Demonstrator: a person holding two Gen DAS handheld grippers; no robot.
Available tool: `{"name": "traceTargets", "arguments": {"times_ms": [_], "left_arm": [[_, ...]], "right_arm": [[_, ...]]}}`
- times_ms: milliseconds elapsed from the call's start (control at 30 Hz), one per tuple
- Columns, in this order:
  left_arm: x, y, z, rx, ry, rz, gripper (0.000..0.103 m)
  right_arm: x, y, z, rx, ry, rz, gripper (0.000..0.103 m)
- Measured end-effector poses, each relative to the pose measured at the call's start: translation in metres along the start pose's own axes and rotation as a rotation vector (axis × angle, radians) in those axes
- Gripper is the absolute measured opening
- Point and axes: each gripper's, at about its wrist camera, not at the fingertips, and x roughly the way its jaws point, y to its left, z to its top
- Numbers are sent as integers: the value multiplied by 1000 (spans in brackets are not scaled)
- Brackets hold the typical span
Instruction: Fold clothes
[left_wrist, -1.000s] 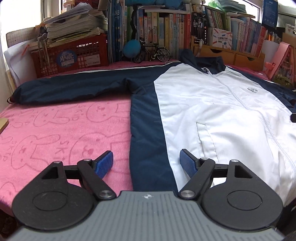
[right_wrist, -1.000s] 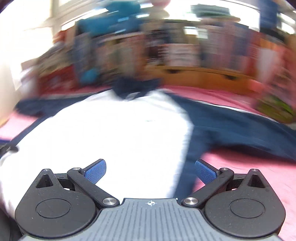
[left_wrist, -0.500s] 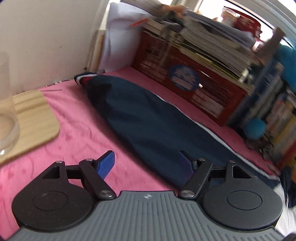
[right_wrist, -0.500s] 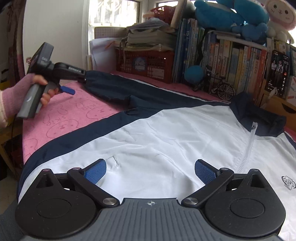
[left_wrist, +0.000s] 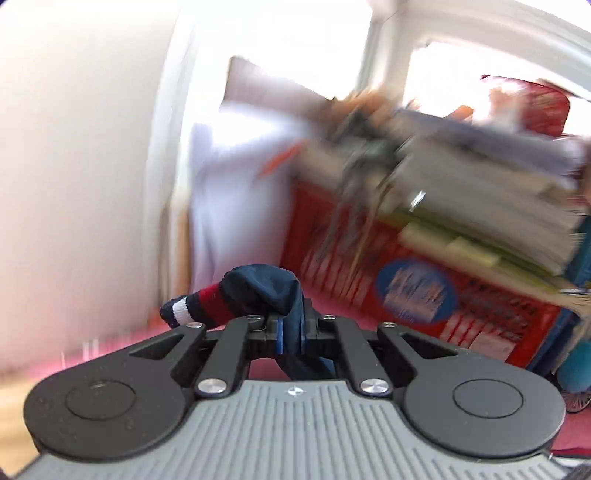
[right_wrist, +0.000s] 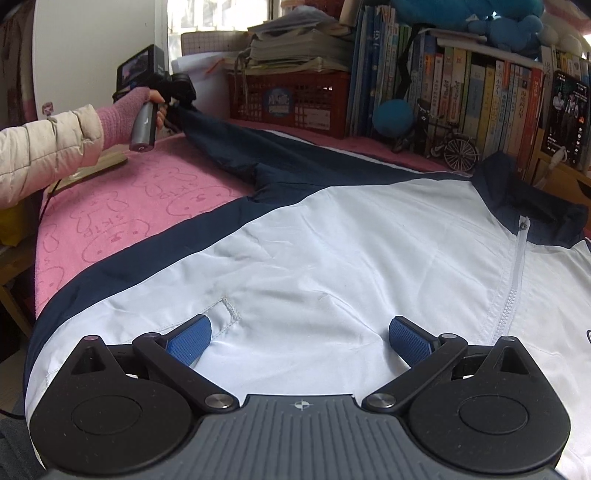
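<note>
A navy and white zip jacket (right_wrist: 351, 240) lies front-up on a pink blanket (right_wrist: 122, 210). Its navy sleeve (right_wrist: 229, 147) stretches to the far left. My left gripper (left_wrist: 290, 334) is shut on the sleeve end (left_wrist: 266, 291), whose red, white and navy striped cuff (left_wrist: 192, 308) sticks out to the left. In the right wrist view the left gripper (right_wrist: 177, 107) holds that sleeve end raised off the blanket, in a hand with a pink glove (right_wrist: 122, 118). My right gripper (right_wrist: 299, 338) hovers open over the white front near the pocket (right_wrist: 225, 308), holding nothing.
A red crate (right_wrist: 291, 103) stacked with papers and a row of books (right_wrist: 461, 88) line the back edge. A blue ball (right_wrist: 393, 118) and a small model bicycle (right_wrist: 458, 147) stand before the books. A wooden board (right_wrist: 99, 166) lies at the blanket's left end.
My left gripper swung to the far end of the sleeve, shut on it near the cuff and lifted it. My right gripper stayed open over the white front.
</note>
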Motion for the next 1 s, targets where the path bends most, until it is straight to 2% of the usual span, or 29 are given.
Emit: {"name": "traceTargets", "arguments": {"times_ms": [67, 233, 367, 433, 467, 533, 600, 633, 700, 733, 833, 933, 1000], "left_arm": [[7, -7, -4, 79, 44, 49, 9], [45, -8, -37, 175, 269, 197, 15], [55, -12, -48, 220, 347, 256, 25], [46, -13, -41, 179, 335, 267, 28], [40, -12, -38, 151, 324, 271, 33], [25, -22, -31, 126, 252, 281, 41], [4, -32, -26, 180, 152, 296, 59], [-4, -36, -23, 215, 109, 296, 61], [-26, -46, -19, 268, 66, 224, 61], [-39, -54, -19, 288, 63, 150, 60], [-83, -85, -27, 344, 94, -140, 60], [-126, -129, -49, 441, 158, -424, 59], [-146, -159, -66, 501, 204, -570, 55]], "right_arm": [[0, 0, 0, 0, 1, -1, 103], [0, -1, 0, 0, 1, 0, 103], [0, -2, 0, 0, 1, 0, 103], [0, -2, 0, 0, 1, 0, 103], [0, -2, 0, 0, 1, 0, 103], [0, -1, 0, 0, 0, -1, 103], [1, -1, 0, 0, 0, -1, 103], [1, 0, 0, 0, 0, -2, 103], [1, 0, 0, 0, 0, -2, 103], [1, 0, 0, 0, 0, -2, 103], [1, 0, 0, 2, -1, -2, 103], [-9, -28, 5, 67, -26, -70, 103], [-17, -48, 9, 117, -46, -123, 103]]}}
